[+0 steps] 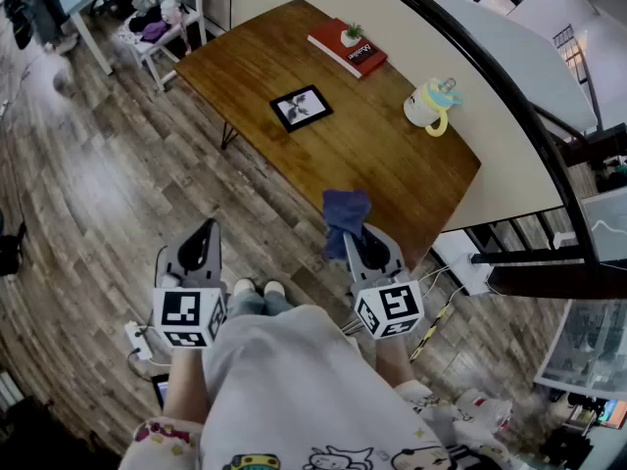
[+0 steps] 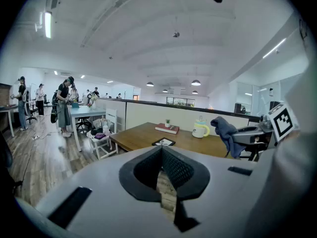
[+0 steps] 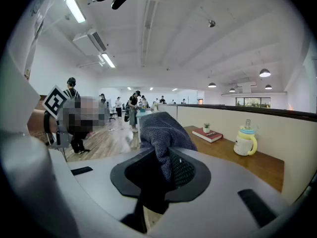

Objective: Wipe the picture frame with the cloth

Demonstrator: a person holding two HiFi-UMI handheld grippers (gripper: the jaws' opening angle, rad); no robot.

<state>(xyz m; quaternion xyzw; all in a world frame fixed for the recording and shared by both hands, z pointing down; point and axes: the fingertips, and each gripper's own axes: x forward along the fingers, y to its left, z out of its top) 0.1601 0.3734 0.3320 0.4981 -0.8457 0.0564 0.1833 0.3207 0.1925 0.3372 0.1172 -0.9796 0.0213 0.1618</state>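
Note:
A black picture frame (image 1: 301, 107) lies flat in the middle of the wooden table (image 1: 392, 179); the left gripper view shows the picture frame (image 2: 163, 142) ahead, well beyond the jaws. My right gripper (image 1: 351, 238) is shut on a dark blue cloth (image 1: 345, 218), held in the air short of the table's near edge. In the right gripper view the cloth (image 3: 162, 133) bunches up out of the jaws of the right gripper (image 3: 166, 157). My left gripper (image 1: 208, 231) hangs over the floor, left of the table, shut with nothing in it; its own view shows the left gripper (image 2: 161, 152) with jaws together.
A red book (image 1: 348, 47) with a small potted plant on it lies at the table's far end. A white and yellow mug (image 1: 431, 106) stands by the right edge. A low wall (image 1: 509, 86) runs along the table's right side. A small white table (image 1: 157, 27) and people (image 2: 64, 108) stand far left.

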